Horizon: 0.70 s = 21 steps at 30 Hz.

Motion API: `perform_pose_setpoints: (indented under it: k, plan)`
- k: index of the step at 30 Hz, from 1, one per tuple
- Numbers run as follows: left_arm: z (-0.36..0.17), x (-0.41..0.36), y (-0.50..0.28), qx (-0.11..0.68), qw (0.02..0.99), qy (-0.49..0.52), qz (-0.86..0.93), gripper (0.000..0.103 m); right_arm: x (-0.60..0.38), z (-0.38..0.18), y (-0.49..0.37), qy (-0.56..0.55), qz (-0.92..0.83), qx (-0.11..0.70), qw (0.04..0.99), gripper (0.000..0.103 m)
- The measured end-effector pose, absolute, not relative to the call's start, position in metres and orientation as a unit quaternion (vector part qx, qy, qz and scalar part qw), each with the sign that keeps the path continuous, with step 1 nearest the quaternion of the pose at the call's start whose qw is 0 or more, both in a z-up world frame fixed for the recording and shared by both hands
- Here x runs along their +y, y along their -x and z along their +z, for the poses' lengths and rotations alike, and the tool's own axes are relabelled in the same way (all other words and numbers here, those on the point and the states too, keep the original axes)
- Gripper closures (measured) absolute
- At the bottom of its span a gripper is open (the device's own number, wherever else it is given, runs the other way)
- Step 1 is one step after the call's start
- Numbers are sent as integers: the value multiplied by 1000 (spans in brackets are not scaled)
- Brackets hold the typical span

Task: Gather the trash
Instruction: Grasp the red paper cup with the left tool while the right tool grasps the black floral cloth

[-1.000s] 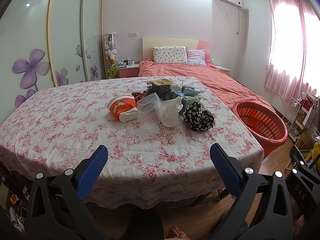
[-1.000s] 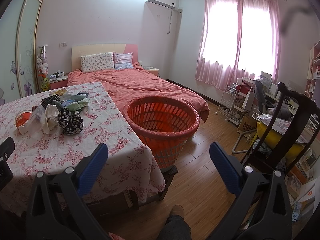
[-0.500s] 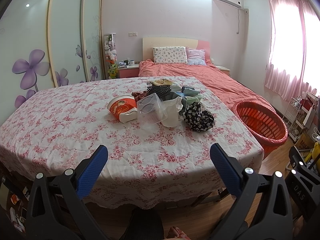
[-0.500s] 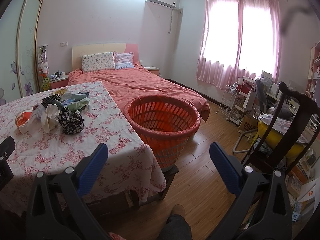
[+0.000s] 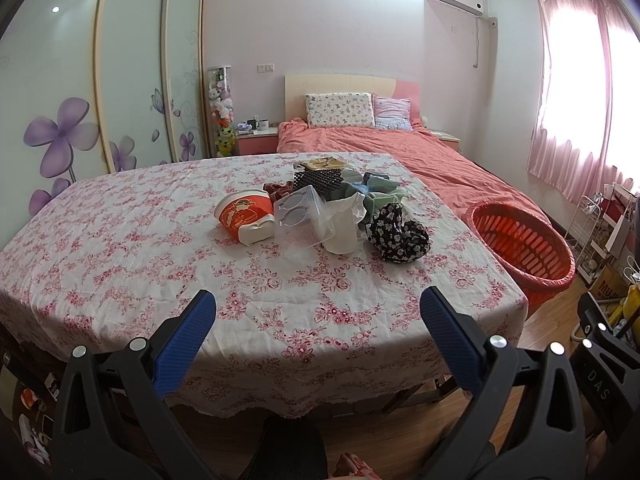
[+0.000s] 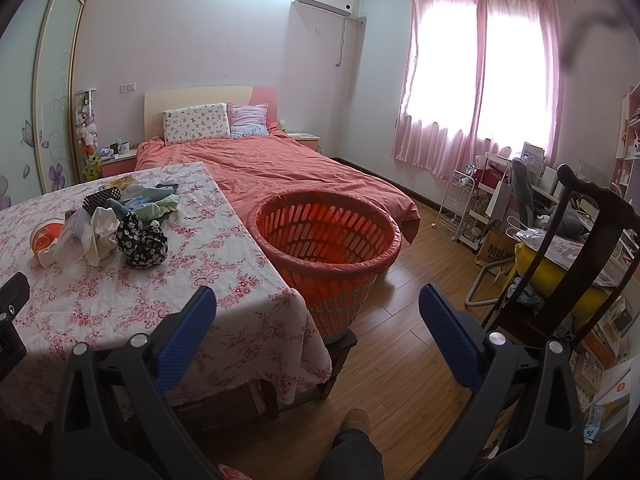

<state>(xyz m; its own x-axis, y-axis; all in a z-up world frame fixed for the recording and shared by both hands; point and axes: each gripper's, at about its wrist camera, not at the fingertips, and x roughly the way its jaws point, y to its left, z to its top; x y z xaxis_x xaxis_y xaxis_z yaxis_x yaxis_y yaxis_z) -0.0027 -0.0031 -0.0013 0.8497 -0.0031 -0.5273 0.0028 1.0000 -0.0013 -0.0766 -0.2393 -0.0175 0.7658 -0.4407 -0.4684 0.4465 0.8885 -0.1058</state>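
Observation:
A pile of trash lies mid-table: a red and white paper bucket (image 5: 245,216), a clear plastic box (image 5: 302,222), a white crumpled bag (image 5: 344,224), a black floral cloth (image 5: 398,234), a black mesh piece (image 5: 318,182) and green-blue wrappers (image 5: 376,192). The pile also shows in the right wrist view (image 6: 120,224). An orange basket (image 6: 324,240) with a red liner stands on a stool at the table's right side. My left gripper (image 5: 318,320) is open and empty over the table's near edge. My right gripper (image 6: 318,320) is open and empty, near the basket.
The table (image 5: 120,248) has a floral cloth. A bed (image 6: 280,172) stands behind. A dark wooden chair (image 6: 580,248), a white rack (image 6: 464,204) and clutter fill the right side. The floor (image 6: 400,360) is wood. A wardrobe (image 5: 100,80) lines the left wall.
The right wrist view has shifted very slightly. The left gripper has not moved. Both grippers stay open.

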Motion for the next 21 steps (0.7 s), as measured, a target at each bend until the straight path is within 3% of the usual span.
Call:
perform_pose_setpoints:
  k: [11, 21]
  plan:
    - [-13, 8, -17, 287, 958, 8, 11, 2, -237, -18, 61, -11, -220, 256, 941, 4]
    - [-29, 51, -52, 321, 945, 36, 52, 2, -215, -30, -4, -27, -153, 282, 947, 4]
